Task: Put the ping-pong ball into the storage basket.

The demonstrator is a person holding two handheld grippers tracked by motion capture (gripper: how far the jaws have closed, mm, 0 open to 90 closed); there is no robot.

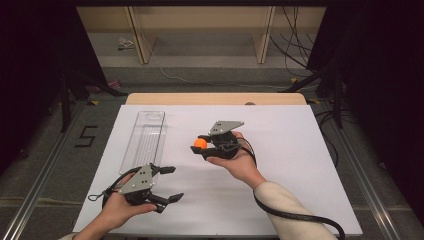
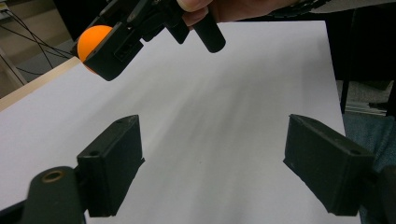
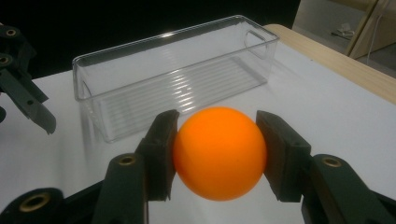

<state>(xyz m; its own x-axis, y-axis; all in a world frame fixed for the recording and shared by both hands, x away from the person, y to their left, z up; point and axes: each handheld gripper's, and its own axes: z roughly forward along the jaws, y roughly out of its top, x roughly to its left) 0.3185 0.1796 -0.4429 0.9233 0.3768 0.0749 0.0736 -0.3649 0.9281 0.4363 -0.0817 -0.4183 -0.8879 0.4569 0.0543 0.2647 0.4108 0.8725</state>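
Observation:
An orange ball (image 3: 219,151) is clamped between the two black pads of my right gripper (image 3: 217,154). In the high view that right gripper (image 1: 202,144) hovers over the middle of the white table, pointing left, with the orange ball (image 1: 200,143) at its tip. A clear plastic bin (image 1: 145,137) lies lengthwise to its left and holds nothing. My left gripper (image 1: 170,184) is at the near left, its jaws wide apart with nothing between them. From the left gripper view the right gripper (image 2: 109,51) and the orange ball (image 2: 91,39) appear at the upper left.
The white sheet (image 1: 280,170) covers the table, whose wooden far edge (image 1: 215,98) shows behind it. A black cable (image 1: 300,217) trails from the right gripper past the sleeve. Dark stands and loose cables lie on the floor at both sides.

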